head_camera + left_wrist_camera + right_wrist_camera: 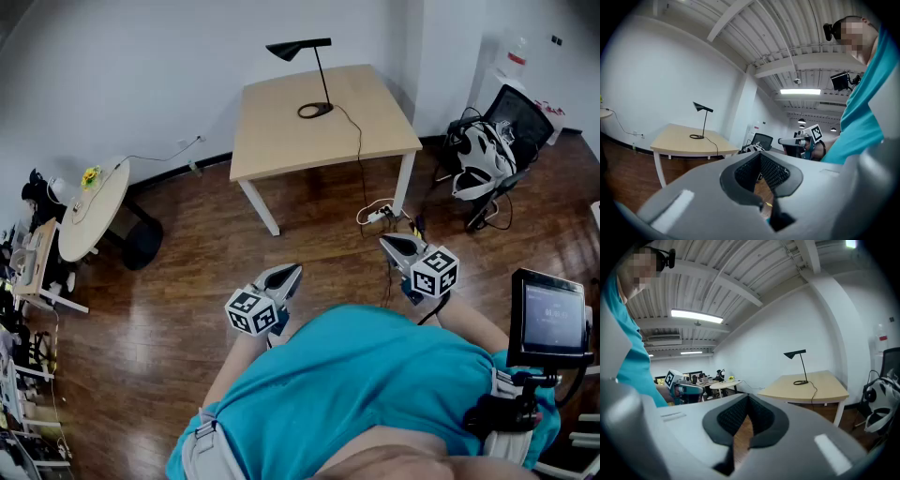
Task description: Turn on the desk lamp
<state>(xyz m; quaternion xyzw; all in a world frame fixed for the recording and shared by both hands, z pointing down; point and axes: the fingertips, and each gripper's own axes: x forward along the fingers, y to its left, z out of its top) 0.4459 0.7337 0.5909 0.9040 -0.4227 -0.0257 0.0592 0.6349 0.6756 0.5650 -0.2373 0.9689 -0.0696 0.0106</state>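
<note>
The black desk lamp (315, 111) stands unlit at the far edge of the light wooden table (281, 150), its cord trailing over the table's front. It also shows as a small lamp (702, 123) in the left gripper view and as the lamp (801, 367) in the right gripper view. My left gripper (289, 272) and right gripper (392, 244) are held close to my body over the wooden floor, well short of the table. Both are shut with nothing in them. From their own cameras, the left gripper (761, 157) and right gripper (749, 398) point toward the table.
A power strip (380, 214) with cables lies on the floor by the table's near right leg. An office chair (502, 131) with white gear on it stands at the right. A round white table (94, 206) is at the left, a screen on a stand (551, 319) at my right.
</note>
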